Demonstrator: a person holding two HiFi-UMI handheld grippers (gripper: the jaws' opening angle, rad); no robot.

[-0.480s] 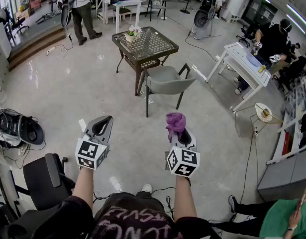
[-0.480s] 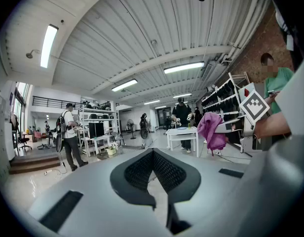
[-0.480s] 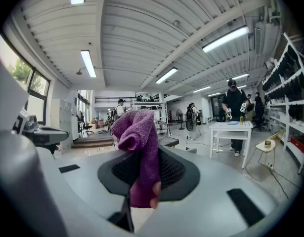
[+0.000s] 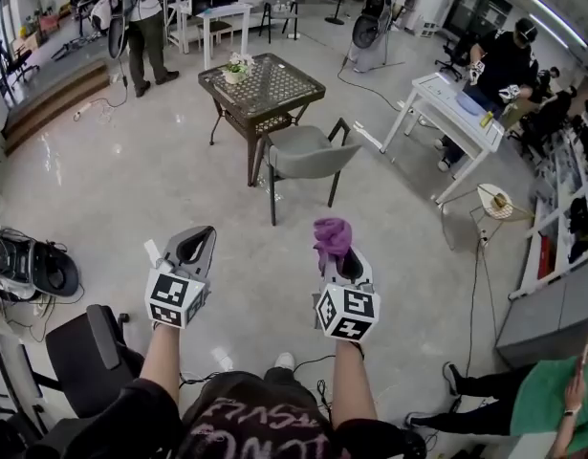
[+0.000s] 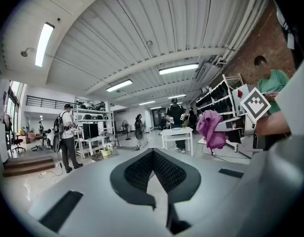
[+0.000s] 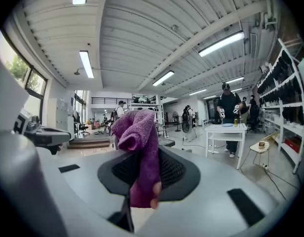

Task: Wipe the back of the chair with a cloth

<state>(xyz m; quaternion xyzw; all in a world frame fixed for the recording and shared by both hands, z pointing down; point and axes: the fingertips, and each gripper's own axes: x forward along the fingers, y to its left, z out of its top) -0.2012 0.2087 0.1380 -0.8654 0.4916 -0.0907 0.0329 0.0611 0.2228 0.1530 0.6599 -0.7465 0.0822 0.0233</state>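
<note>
The grey chair (image 4: 308,153) stands on the floor a few steps ahead, tucked against a glass-top table (image 4: 263,86), with its back turned toward me. My right gripper (image 4: 339,252) is held out in front of me, shut on a purple cloth (image 4: 332,234) that bunches above the jaws. In the right gripper view the cloth (image 6: 138,132) hangs pinched between the dark pads of the right gripper (image 6: 144,158). My left gripper (image 4: 198,235) is level with it on the left, shut with nothing in it; its left gripper view shows the left gripper (image 5: 152,153) with tips meeting. Both are far from the chair.
A small plant (image 4: 238,64) sits on the glass table. A white desk (image 4: 453,111) with a seated person (image 4: 504,63) is at the right, with a round stool (image 4: 494,199) nearer. A black office chair (image 4: 83,352) is at lower left, gear (image 4: 31,266) beside it. Another person (image 4: 552,409) sits lower right.
The chair and table have slid slightly left in the head view. Both grippers keep the same pose and the cloth stays gripped.
</note>
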